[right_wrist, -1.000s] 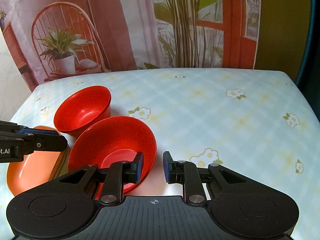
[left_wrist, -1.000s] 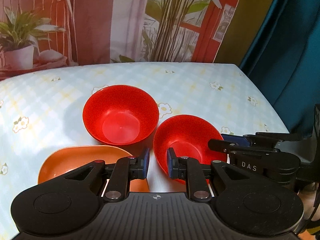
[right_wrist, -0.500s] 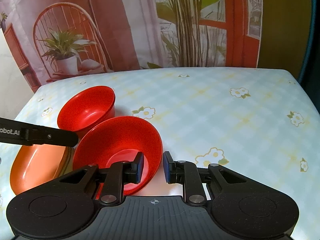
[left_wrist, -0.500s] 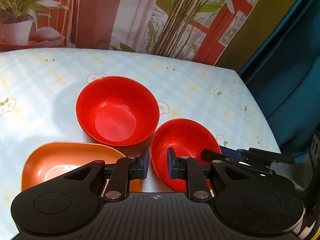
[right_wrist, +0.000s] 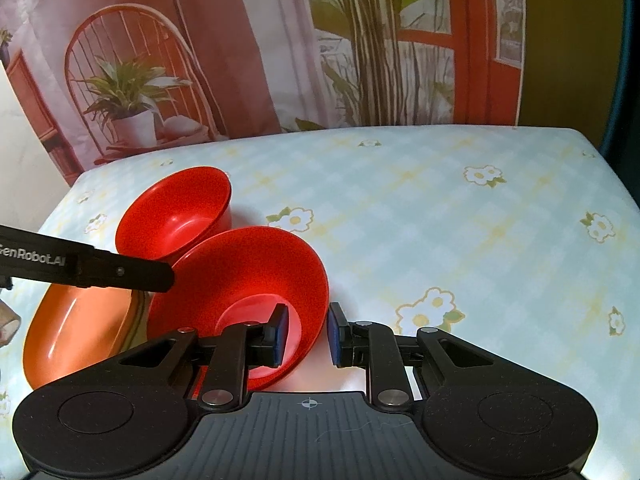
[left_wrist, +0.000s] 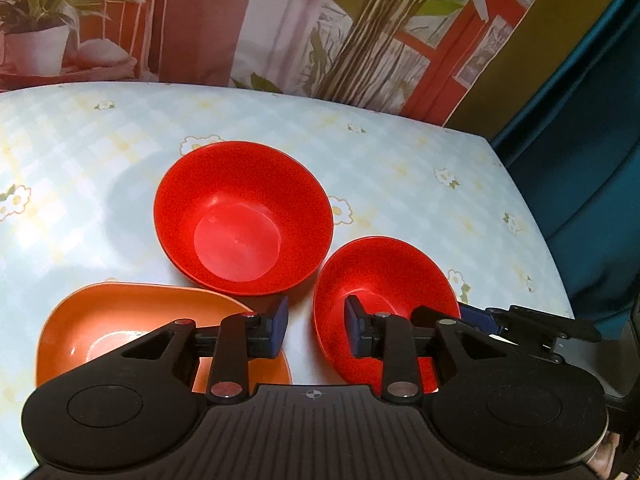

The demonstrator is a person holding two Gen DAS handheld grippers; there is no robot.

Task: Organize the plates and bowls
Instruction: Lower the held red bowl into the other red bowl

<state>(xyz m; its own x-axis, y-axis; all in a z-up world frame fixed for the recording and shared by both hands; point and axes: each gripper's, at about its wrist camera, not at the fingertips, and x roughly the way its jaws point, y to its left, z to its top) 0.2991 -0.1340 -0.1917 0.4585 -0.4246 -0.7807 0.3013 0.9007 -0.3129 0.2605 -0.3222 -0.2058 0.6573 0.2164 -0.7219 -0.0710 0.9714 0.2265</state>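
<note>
A red bowl (left_wrist: 392,280) (right_wrist: 248,276) leans tilted near the table's front. My right gripper (right_wrist: 306,334) (left_wrist: 460,314) is shut on its rim, one pad inside and one outside. My left gripper (left_wrist: 316,330) straddles the opposite rim; its jaws are opening and neither pad presses on it. One of its fingers (right_wrist: 120,270) crosses the right wrist view. A second red bowl (left_wrist: 244,216) (right_wrist: 176,212) stands upright just behind. An orange plate (left_wrist: 120,316) (right_wrist: 76,332) lies to the left, partly under my left gripper.
The table wears a pale blue flowered cloth (right_wrist: 440,208), bare on its right half. A printed backdrop (right_wrist: 280,40) hangs behind the far edge. A teal curtain (left_wrist: 592,160) drops past the right edge of the table.
My left gripper's jaws have spread apart around the tilted bowl's rim, and it has come lower and closer over the bowls. The right gripper and its bowl have stayed put.
</note>
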